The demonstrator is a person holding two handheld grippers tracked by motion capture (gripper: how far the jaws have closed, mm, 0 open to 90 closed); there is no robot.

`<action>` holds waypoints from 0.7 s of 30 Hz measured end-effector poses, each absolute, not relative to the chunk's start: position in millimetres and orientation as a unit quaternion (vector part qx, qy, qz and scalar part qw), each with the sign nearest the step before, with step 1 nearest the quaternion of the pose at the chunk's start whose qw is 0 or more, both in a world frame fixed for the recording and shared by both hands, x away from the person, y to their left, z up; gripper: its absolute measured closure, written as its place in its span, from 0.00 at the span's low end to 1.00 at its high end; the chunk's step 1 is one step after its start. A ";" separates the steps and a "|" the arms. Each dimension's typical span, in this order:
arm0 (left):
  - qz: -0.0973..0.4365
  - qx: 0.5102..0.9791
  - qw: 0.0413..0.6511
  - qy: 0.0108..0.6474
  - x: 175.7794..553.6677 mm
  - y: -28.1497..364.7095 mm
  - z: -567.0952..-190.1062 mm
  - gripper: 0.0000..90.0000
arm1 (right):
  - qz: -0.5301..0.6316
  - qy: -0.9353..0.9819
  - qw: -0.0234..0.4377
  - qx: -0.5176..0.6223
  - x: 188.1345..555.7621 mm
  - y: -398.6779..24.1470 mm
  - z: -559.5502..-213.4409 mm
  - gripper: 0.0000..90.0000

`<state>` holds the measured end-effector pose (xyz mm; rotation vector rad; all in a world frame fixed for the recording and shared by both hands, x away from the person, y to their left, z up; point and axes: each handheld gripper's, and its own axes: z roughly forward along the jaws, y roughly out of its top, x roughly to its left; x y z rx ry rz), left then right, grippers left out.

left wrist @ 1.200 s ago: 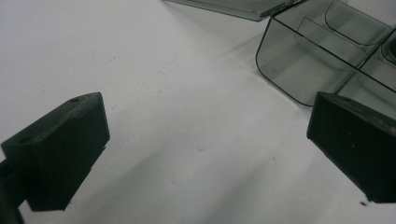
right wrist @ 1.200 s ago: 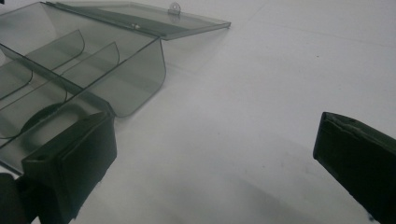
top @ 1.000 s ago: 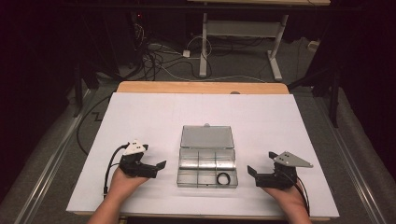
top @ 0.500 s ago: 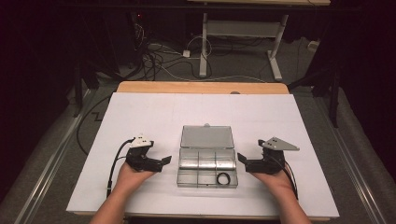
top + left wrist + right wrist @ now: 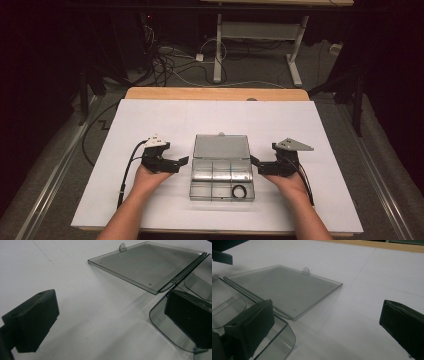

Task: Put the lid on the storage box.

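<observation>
Clear plastic compartment box [image 5: 221, 177] lies near the front middle of the white table [image 5: 150, 120], its lid [image 5: 221, 147] folded flat back on the far side and a small black ring [image 5: 240, 191] resting in its front right compartment. Left gripper [image 5: 183, 162] hovers just beside the box's left edge with jaws spread wide and nothing between them (one jaw hangs over the box's corner in the left gripper view). Right gripper [image 5: 255, 162] sits just beside the right edge, likewise released and empty, one jaw over the box's rim.
</observation>
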<state>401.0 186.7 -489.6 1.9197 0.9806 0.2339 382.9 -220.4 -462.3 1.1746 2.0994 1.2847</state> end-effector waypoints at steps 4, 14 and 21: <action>0.087 0.790 0.461 0.395 411.7 180.8 -488.6 0.00 | 0.462 0.750 0.206 0.427 388.7 -219.8 -461.4 0.01; 0.072 0.783 0.467 0.405 428.9 173.8 -487.5 0.00 | 0.454 0.749 0.199 0.439 403.1 -212.6 -457.8 0.01; 0.063 0.780 0.472 0.407 432.7 163.4 -485.2 0.00 | 0.445 0.759 0.181 0.440 414.3 -202.5 -459.4 0.03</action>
